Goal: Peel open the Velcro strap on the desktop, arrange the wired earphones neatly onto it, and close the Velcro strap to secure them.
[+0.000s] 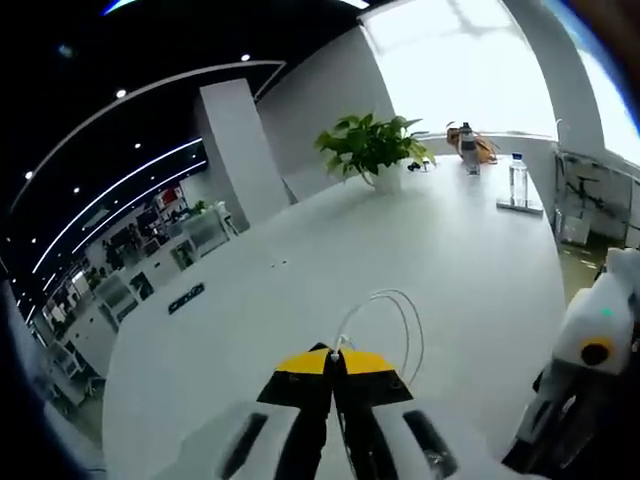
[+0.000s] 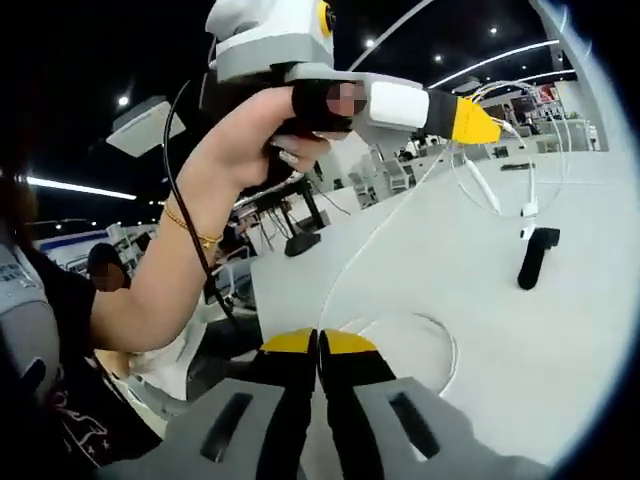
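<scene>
Here the whole matter turns on the white earphone cable [image 2: 380, 230] strung between the two grippers. In the right gripper view the left gripper [image 2: 478, 122], held by a hand [image 2: 245, 140] at about twelve o'clock, is lifted above the desk [image 2: 560, 330] with its yellow-tipped fingers pinching the cable, which loops off beyond them toward two o'clock and also trails down to six o'clock. There it meets the right gripper [image 2: 320, 345], whose fingers are pressed together with the cable running in at their tips; a loose loop lies on the desk just beside them at four o'clock. The Velcro strap [image 2: 535, 258], a short dark strip, lies on the desk at three o'clock, its long axis running roughly toward the lifted gripper, below the hanging earpieces. The left gripper looks nearer to it. In the left gripper view the left gripper [image 1: 333, 362] pinches the cable, loops rising toward one o'clock.
</scene>
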`<state>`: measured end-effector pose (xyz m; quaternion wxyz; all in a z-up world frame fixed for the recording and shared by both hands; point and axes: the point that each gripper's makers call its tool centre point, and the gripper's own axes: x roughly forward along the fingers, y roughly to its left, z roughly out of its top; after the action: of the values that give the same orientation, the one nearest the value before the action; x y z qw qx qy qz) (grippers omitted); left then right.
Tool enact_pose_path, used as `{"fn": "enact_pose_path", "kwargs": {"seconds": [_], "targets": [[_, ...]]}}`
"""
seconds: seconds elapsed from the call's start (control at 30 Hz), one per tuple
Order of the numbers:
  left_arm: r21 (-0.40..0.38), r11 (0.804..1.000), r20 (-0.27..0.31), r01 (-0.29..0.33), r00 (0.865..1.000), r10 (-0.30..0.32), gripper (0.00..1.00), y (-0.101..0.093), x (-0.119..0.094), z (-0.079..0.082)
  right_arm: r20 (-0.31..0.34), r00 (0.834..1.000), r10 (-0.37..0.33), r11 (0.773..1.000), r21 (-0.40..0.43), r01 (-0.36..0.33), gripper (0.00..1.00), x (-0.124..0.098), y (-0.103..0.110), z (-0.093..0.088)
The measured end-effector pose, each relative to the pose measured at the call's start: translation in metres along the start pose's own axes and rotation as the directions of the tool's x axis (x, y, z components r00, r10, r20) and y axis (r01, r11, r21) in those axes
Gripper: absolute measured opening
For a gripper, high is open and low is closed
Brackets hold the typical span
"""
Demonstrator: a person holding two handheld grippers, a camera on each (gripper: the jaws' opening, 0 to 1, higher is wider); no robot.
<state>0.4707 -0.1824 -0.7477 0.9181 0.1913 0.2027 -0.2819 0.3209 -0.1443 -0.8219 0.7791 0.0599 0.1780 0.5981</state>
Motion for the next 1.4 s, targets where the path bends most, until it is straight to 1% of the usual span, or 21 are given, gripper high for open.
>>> {"fn": "enact_pose_path", "kwargs": {"seconds": [0.1, 0.2, 0.33, 0.37, 0.47, 0.53, 0.6, 0.7, 0.73, 0.77, 0.83, 0.9, 0.93, 0.97, 1.0, 1.03, 1.07, 1.17, 1.3, 1.33, 1.4], "targets": [[-0.002, 1.0, 0.0, -0.003, 1.0, 0.003, 0.06, 0.002, -0.001, -0.002, -0.004, 1.0, -0.022, 0.999, -0.037, 0.022, 0.04, -0.009, -0.003, 0.002], [-0.007, 1.0, 0.008, -0.01, 1.0, 0.01, 0.06, 0.006, -0.004, -0.002, 0.005, 0.991, -0.136, 0.981, -0.139, 0.135, 0.04, -0.027, -0.02, 0.01], [-0.013, 0.999, 0.038, -0.033, 0.999, 0.034, 0.06, 0.011, -0.012, 0.004, 0.077, 0.948, -0.309, 0.915, -0.25, 0.318, 0.04, -0.057, -0.046, 0.027], [-0.003, 0.999, 0.048, -0.047, 0.998, 0.047, 0.06, 0.012, -0.015, 0.007, 0.104, 0.931, -0.351, 0.892, -0.265, 0.366, 0.04, -0.065, -0.053, 0.033], [0.021, 0.998, 0.081, -0.067, 0.995, 0.065, 0.06, 0.011, -0.024, 0.02, 0.186, 0.869, -0.459, 0.823, -0.278, 0.495, 0.04, -0.089, -0.074, 0.051], [0.023, 0.998, 0.112, -0.055, 0.992, 0.052, 0.06, 0.005, -0.03, 0.032, 0.237, 0.801, -0.55, 0.75, -0.282, 0.598, 0.04, -0.108, -0.095, 0.062], [0.016, 0.999, 0.146, -0.033, 0.989, 0.03, 0.06, -0.002, -0.036, 0.04, 0.286, 0.722, -0.63, 0.65, -0.315, 0.692, 0.04, -0.126, -0.113, 0.071], [0.01, 1.0, 0.172, -0.03, 0.985, 0.027, 0.06, -0.007, -0.043, 0.044, 0.387, 0.583, -0.715, 0.467, -0.356, 0.809, 0.04, -0.155, -0.133, 0.086], [0.007, 1.0, 0.181, -0.028, 0.983, 0.027, 0.06, -0.009, -0.046, 0.045, 0.424, 0.544, -0.724, 0.423, -0.349, 0.836, 0.04, -0.164, -0.138, 0.091], [0.0, 1.0, 0.193, -0.016, 0.981, 0.016, 0.06, -0.011, -0.048, 0.046, 0.455, 0.523, -0.721, 0.404, -0.337, 0.851, 0.04, -0.17, -0.14, 0.096], [-0.028, 0.998, 0.228, 0.058, 0.972, -0.05, 0.06, -0.025, -0.053, 0.051, 0.501, 0.491, -0.713, 0.412, -0.268, 0.871, 0.04, -0.18, -0.144, 0.104], [-0.022, 0.998, 0.228, 0.054, 0.973, -0.047, 0.06, -0.026, -0.056, 0.051, 0.525, 0.465, -0.713, 0.405, -0.233, 0.884, 0.05, -0.19, -0.149, 0.11], [-0.018, 0.999, 0.229, 0.049, 0.972, -0.044, 0.06, -0.026, -0.057, 0.051, 0.532, 0.447, -0.719, 0.382, -0.234, 0.894, 0.05, -0.195, -0.152, 0.112], [-0.013, 0.999, 0.234, 0.039, 0.972, -0.034, 0.06, -0.025, -0.059, 0.052, 0.543, 0.412, -0.732, 0.337, -0.237, 0.911, 0.05, -0.202, -0.156, 0.113], [-0.012, 0.999, 0.242, 0.036, 0.97, -0.032, 0.06, -0.025, -0.062, 0.054, 0.55, 0.389, -0.739, 0.302, -0.247, 0.921, 0.05, -0.207, -0.158, 0.114], [-0.014, 0.999, 0.254, 0.036, 0.967, -0.032, 0.06, -0.025, -0.065, 0.056, 0.558, 0.371, -0.742, 0.275, -0.252, 0.928, 0.05, -0.212, -0.16, 0.114], [-0.015, 0.999, 0.266, 0.033, 0.964, -0.027, 0.06, -0.025, -0.067, 0.059, 0.564, 0.353, -0.746, 0.261, -0.239, 0.935, 0.05, -0.216, -0.162, 0.113], [-0.007, 1.0, 0.286, 0.021, 0.958, -0.018, 0.06, -0.024, -0.074, 0.064, 0.564, 0.324, -0.76, 0.272, -0.177, 0.946, 0.05, -0.229, -0.171, 0.109], [0.009, 1.0, 0.301, 0.008, 0.954, -0.01, 0.06, -0.025, -0.081, 0.068, 0.563, 0.257, -0.785, 0.223, -0.13, 0.966, 0.05, -0.254, -0.183, 0.105], [0.012, 1.0, 0.303, 0.001, 0.953, -0.005, 0.06, -0.024, -0.082, 0.069, 0.566, 0.235, -0.791, 0.207, -0.115, 0.972, 0.05, -0.262, -0.185, 0.104], [0.012, 1.0, 0.31, -0.012, 0.951, 0.007, 0.06, -0.02, -0.084, 0.07, 0.564, 0.217, -0.797, 0.194, -0.102, 0.976, 0.06, -0.271, -0.188, 0.104]]}}
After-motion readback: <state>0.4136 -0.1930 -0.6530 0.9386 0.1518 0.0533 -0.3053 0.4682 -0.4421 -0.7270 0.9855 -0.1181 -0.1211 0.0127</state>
